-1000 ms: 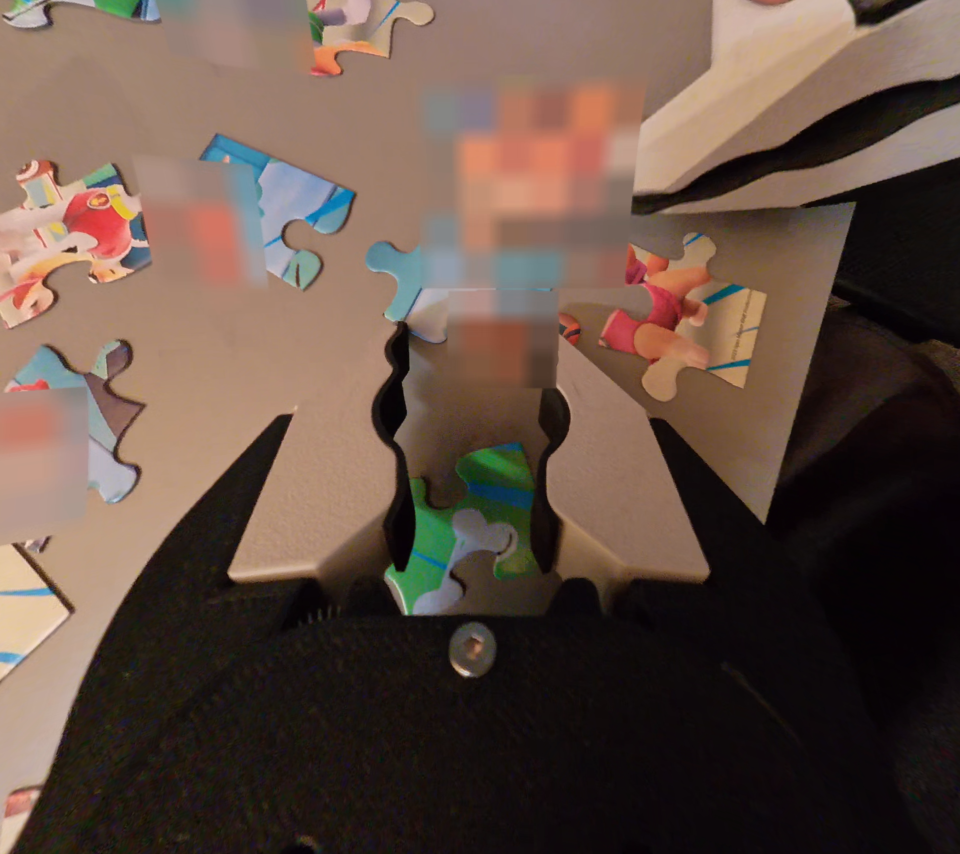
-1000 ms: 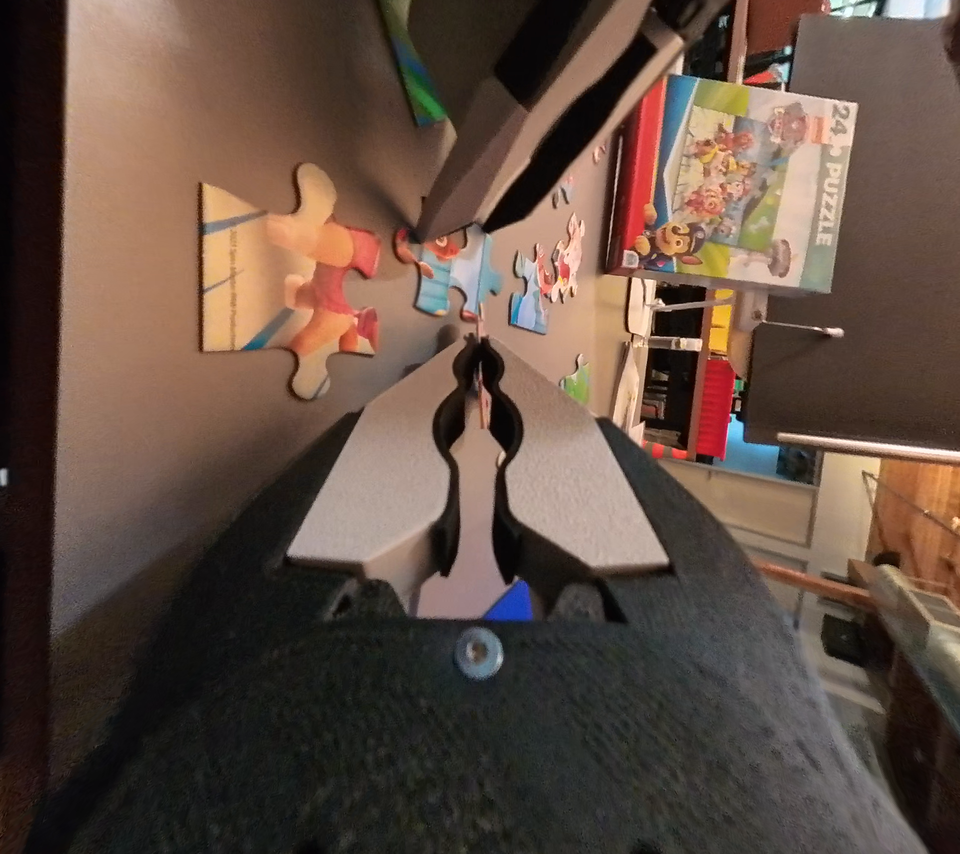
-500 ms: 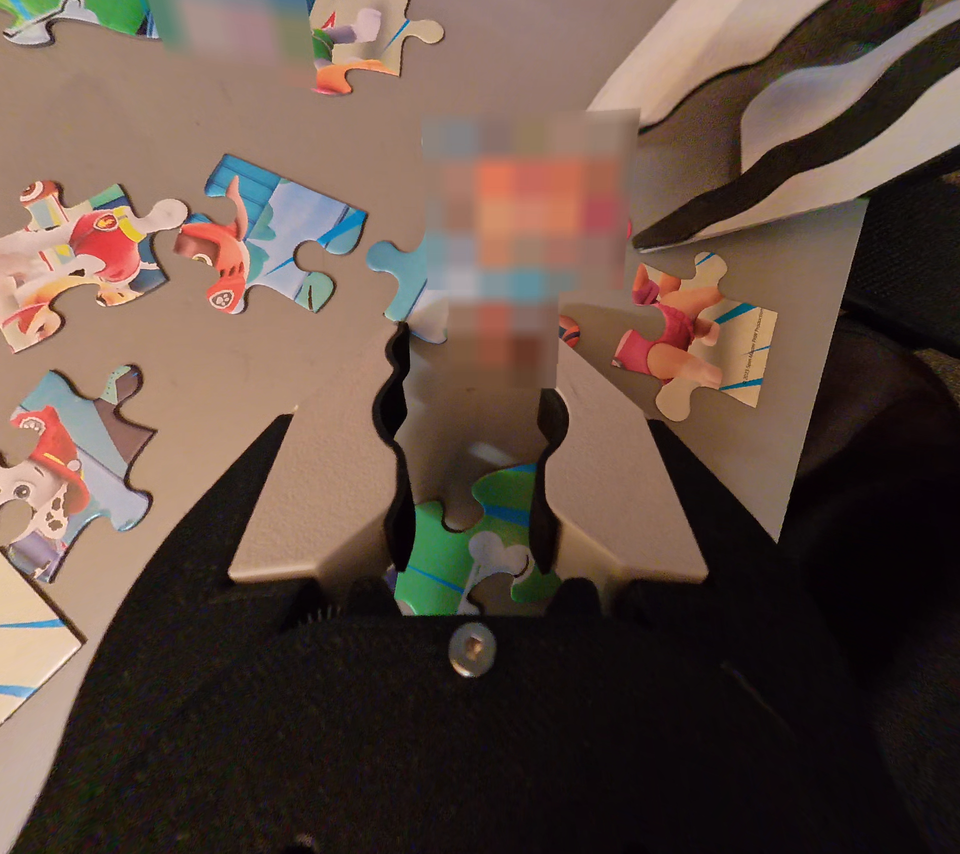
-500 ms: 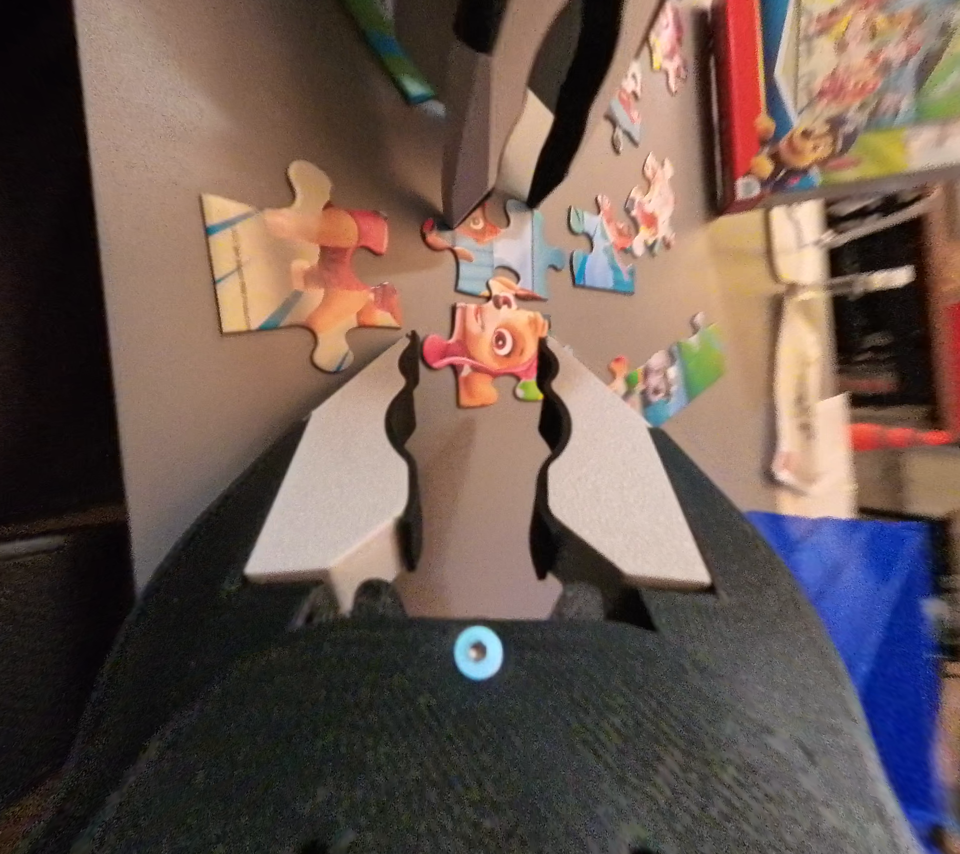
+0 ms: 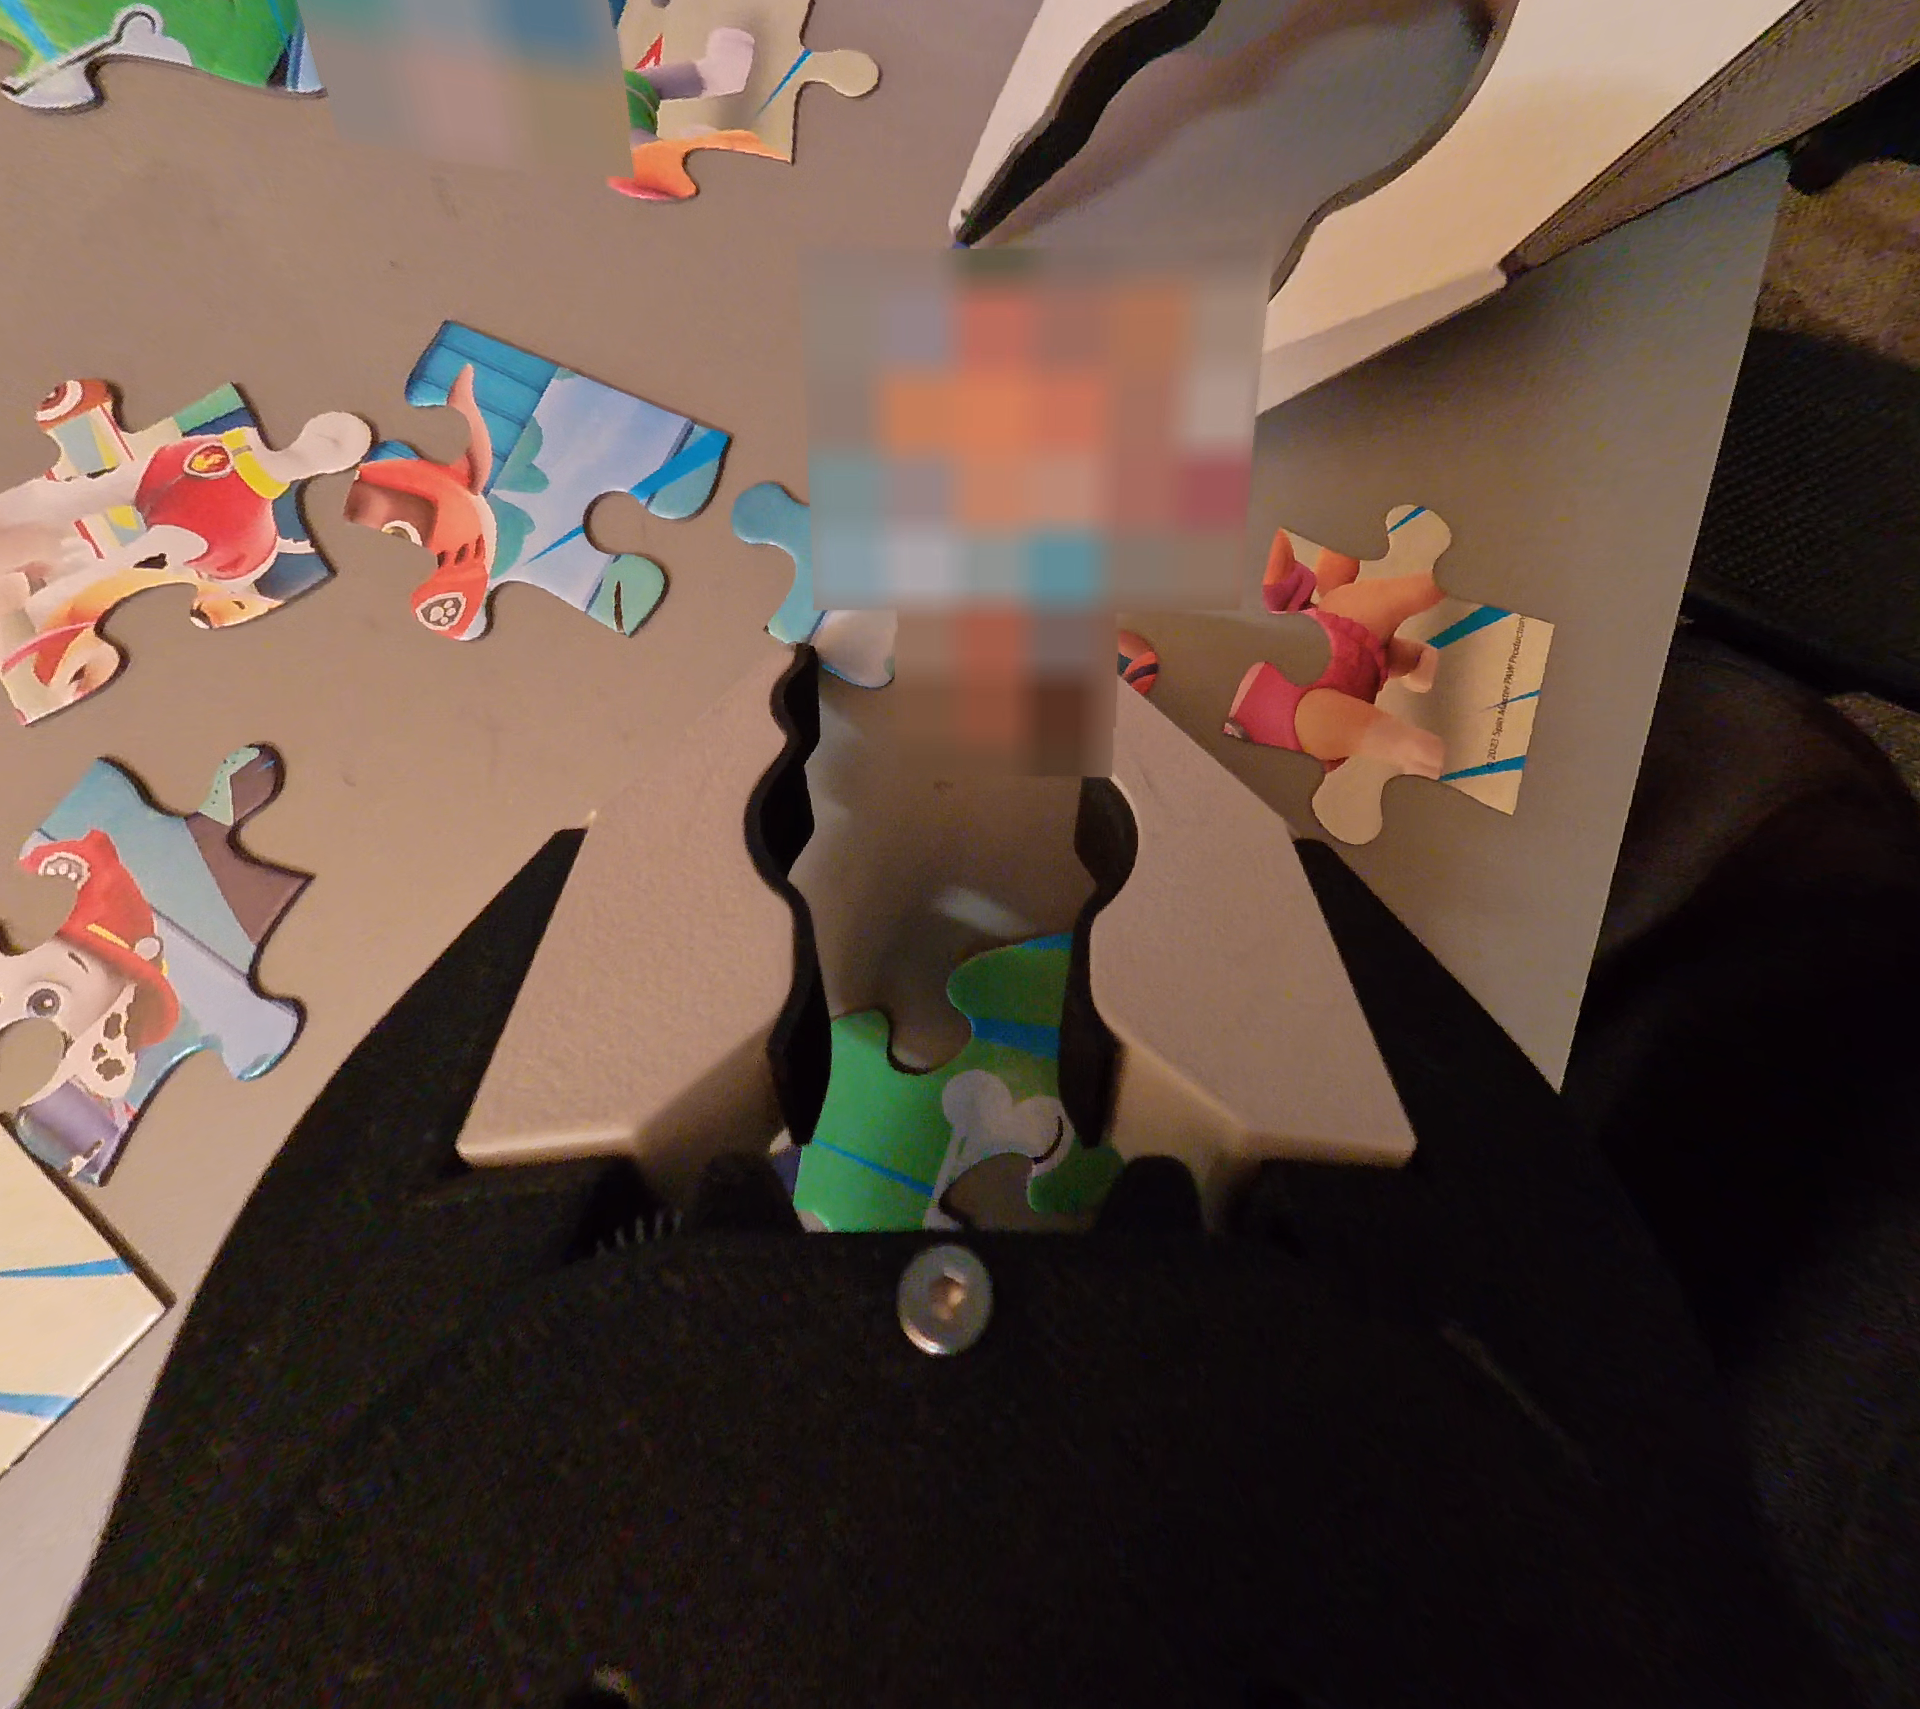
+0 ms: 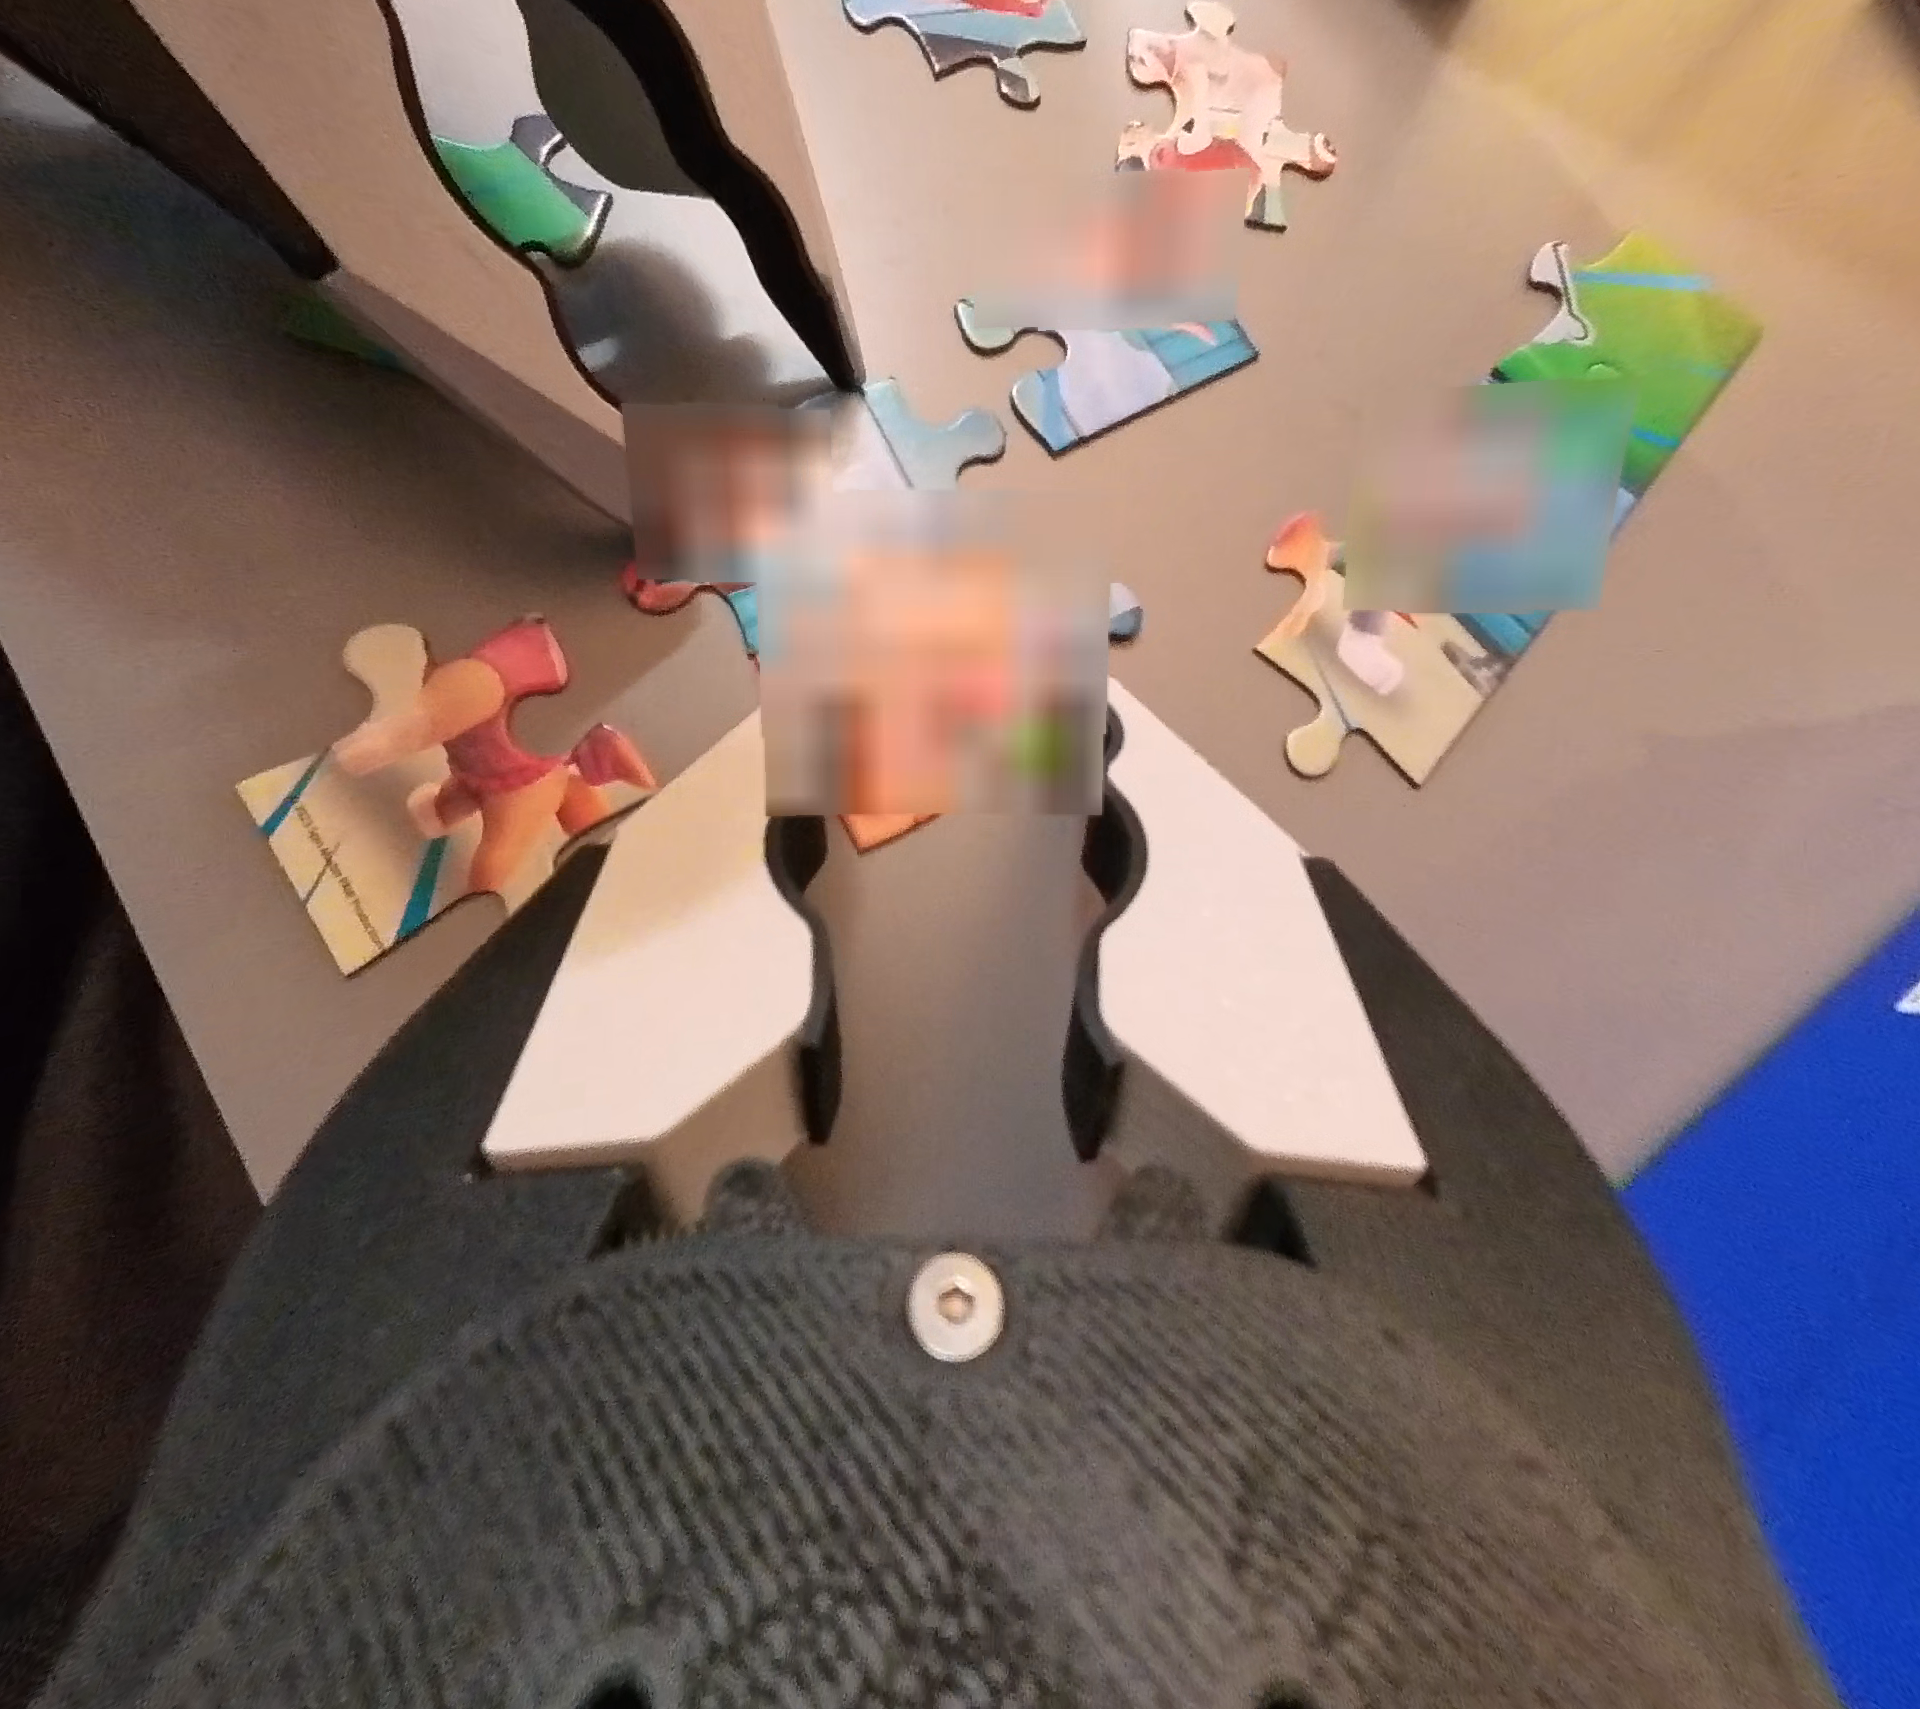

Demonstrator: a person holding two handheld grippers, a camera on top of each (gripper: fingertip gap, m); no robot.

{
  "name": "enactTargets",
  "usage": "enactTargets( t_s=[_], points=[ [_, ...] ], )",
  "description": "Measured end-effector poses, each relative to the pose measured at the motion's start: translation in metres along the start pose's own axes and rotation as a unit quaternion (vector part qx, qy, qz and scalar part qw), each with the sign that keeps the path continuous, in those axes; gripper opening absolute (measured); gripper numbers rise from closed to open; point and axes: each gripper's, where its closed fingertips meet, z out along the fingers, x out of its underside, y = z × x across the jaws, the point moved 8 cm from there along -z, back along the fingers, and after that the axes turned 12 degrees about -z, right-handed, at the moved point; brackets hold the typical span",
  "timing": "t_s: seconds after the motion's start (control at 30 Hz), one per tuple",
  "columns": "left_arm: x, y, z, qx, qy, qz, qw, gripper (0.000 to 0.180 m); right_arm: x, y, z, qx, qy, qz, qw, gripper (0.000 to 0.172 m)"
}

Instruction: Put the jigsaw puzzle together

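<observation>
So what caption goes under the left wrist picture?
Open left gripper over a green puzzle piece on a grey table strewn with pieces.

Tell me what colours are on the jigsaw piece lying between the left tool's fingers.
Mostly green with blue stripes and a white bone-like shape, on the green cardboard jigsaw piece; clearest in the left wrist view.

Grey tabletop under dim warm light; blue surface beside table edge.

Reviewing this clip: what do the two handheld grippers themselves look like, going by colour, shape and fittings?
Both match: the left gripper and right gripper each have a textured black body with a silver hex screw at centre, and pale grey wedge-shaped fingers lined inside with wavy black pads. No cables or sleeves show.
</observation>
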Motion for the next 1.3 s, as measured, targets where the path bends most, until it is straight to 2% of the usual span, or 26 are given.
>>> enactTargets(
  t_s=[0.3, 0.6, 1.03, 1.2, 1.3],
  points=[
    [0.000, 0.000, 0.000, 0.002, -0.002, 0.001, 1.000, 0.047, -0.008, 0.000, 0.003, -0.005, 0.012, -0.030, 0.999, 0.049],
    [0.000, 0.000, 0.000, 0.003, -0.005, 0.000, 1.000, 0.047, -0.018, 0.002, 0.016, -0.028, 0.015, -0.032, 0.999, 0.043],
    [0.003, 0.005, -0.003, -0.004, -0.008, -0.011, 1.000, 0.046, -0.002, 0.001, 0.002, -0.035, 0.028, 0.001, 0.999, 0.041],
    [0.004, 0.005, -0.004, -0.013, -0.006, -0.010, 1.000, 0.047, -0.001, -0.001, 0.000, -0.016, 0.033, 0.004, 0.999, 0.049],
    [0.005, 0.005, -0.005, -0.017, -0.009, -0.004, 1.000, 0.047, 0.001, -0.004, 0.001, -0.010, 0.035, 0.017, 0.999, 0.066]
  ],
)
